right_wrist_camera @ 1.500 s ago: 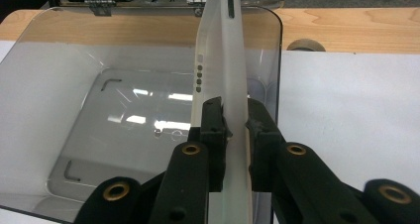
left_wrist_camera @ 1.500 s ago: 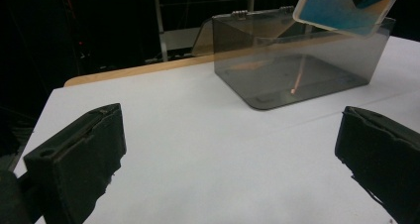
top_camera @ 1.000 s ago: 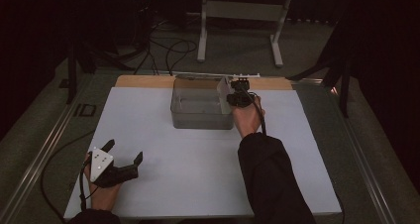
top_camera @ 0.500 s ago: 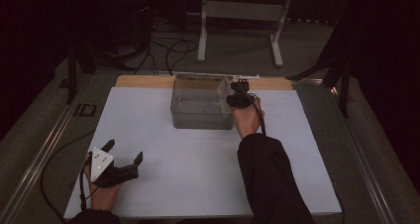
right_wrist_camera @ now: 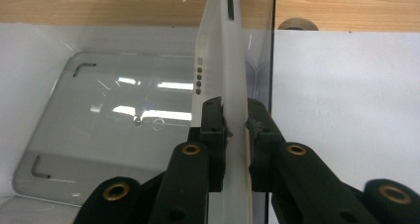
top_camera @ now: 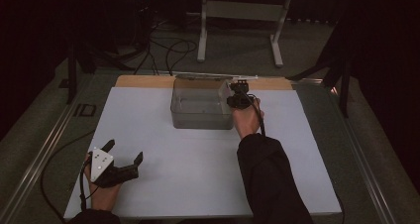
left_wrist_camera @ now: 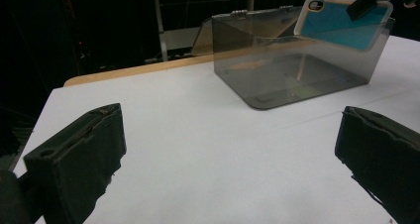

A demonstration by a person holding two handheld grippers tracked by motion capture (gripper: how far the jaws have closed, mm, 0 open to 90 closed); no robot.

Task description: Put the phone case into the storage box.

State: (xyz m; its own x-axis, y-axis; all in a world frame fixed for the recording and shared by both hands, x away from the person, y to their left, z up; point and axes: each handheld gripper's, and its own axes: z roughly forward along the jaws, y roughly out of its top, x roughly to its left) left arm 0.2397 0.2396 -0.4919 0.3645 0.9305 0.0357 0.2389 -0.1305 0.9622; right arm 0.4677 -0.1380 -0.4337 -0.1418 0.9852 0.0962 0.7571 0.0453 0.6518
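**Asker:** Grippers first, nearest to farthest: how did they stand?

**Describer:** Nearest the person, the left gripper (top_camera: 124, 157) rested low on the white table (top_camera: 198, 174), close to the front left corner. Its jaws were spread wide with nothing between them. From its own camera the two black pads framed bare tabletop.

**Asker:** And farther out?

**Describer:** The right gripper (top_camera: 239, 91) was held out over the right end of a clear plastic box (top_camera: 200, 110) that sat toward the far middle of the table. Its jaws were clamped on a phone case (right_wrist_camera: 225, 75), one pad on each flat face.

**Asker:** Which way did the case point?

**Describer:** It stood on edge. In the right gripper view its long axis ran straight away from the jaws, toward the wooden far edge (right_wrist_camera: 346, 6) of the table, with the end bearing a slot farthest out. The left gripper view showed its teal face (left_wrist_camera: 341, 23) and camera cut-out, tilted above the box rim, near the box's right wall.

**Asker:** Was it touching the box?

**Describer:** I couldn't tell.
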